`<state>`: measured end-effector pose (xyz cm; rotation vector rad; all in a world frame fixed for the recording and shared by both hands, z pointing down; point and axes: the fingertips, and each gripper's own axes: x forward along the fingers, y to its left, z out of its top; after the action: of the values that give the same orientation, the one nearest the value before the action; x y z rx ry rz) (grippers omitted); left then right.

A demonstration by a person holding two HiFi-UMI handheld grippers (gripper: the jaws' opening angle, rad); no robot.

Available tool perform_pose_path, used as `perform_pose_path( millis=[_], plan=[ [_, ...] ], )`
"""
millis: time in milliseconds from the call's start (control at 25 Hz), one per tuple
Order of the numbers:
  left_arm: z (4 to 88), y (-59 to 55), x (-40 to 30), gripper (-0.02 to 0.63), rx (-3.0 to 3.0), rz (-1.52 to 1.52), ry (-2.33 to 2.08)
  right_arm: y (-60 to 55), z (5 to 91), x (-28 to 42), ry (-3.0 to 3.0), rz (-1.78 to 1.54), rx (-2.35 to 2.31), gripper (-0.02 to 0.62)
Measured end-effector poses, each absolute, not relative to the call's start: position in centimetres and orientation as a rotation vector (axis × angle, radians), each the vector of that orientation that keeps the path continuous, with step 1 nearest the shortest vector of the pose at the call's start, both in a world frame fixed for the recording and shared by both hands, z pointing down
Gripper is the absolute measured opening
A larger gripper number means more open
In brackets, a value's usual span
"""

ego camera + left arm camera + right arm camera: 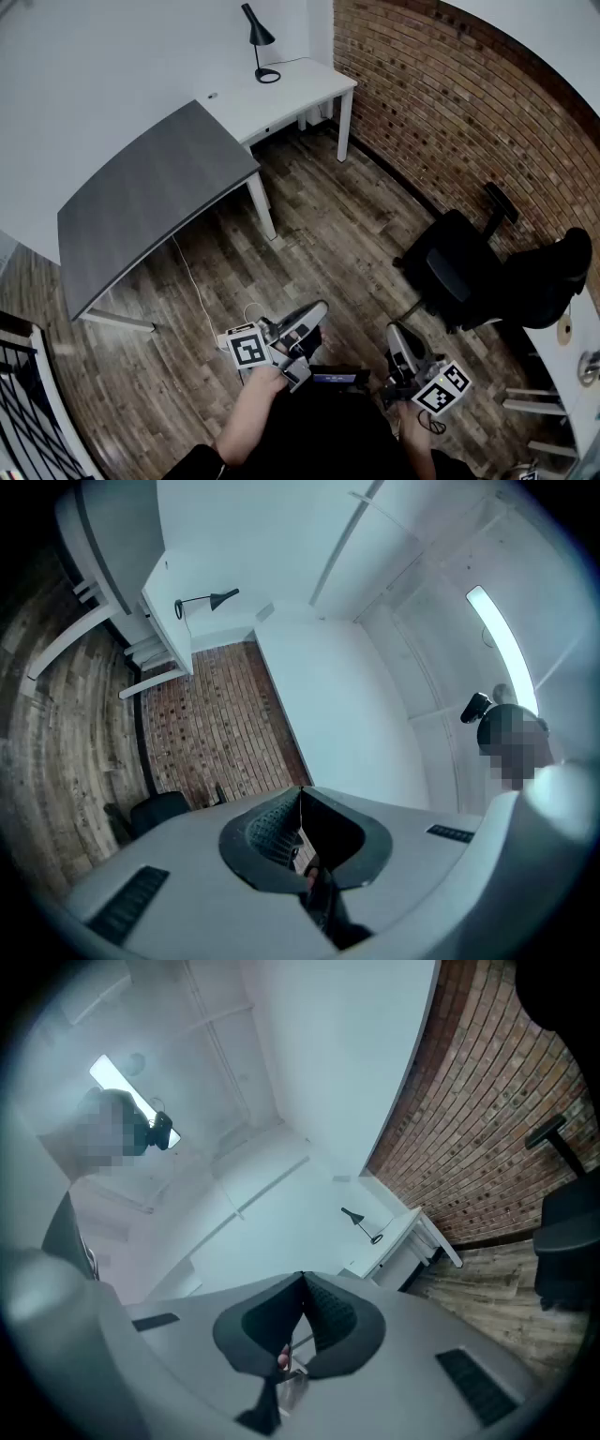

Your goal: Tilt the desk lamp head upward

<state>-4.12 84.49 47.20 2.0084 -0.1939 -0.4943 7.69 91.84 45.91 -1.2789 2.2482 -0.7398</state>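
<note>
Both grippers sit low and close to our body, well apart from the desk lamp (pixel 260 42), which stands on the far white desk (pixel 309 89) against the wall, its black head angled down. We hold the left gripper (pixel 317 314) out on our forearm (pixel 248 412), nosed forward and slightly upward over the wood floor (pixel 328 225), its jaws pressed together with nothing between them. The right gripper (pixel 396 334) lies beside it, near the black chair (pixel 459 267), jaws likewise closed tight and empty
</note>
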Motion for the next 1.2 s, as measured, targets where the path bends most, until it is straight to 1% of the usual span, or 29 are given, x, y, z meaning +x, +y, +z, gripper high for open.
perform_pose_path(
  millis=[800, 1200],
  plan=[
    [47.8, 82.1, -7.6, 0.011, 1.998, -0.536, -0.217, 89.7, 46.6, 4.6, 2.288, -0.767, -1.268, 0.014],
    [48.0, 79.8, -9.8, 0.011, 1.971, -0.583, -0.220, 87.6, 47.3, 4.1, 2.253, -0.806, -1.364, 0.015]
  ],
)
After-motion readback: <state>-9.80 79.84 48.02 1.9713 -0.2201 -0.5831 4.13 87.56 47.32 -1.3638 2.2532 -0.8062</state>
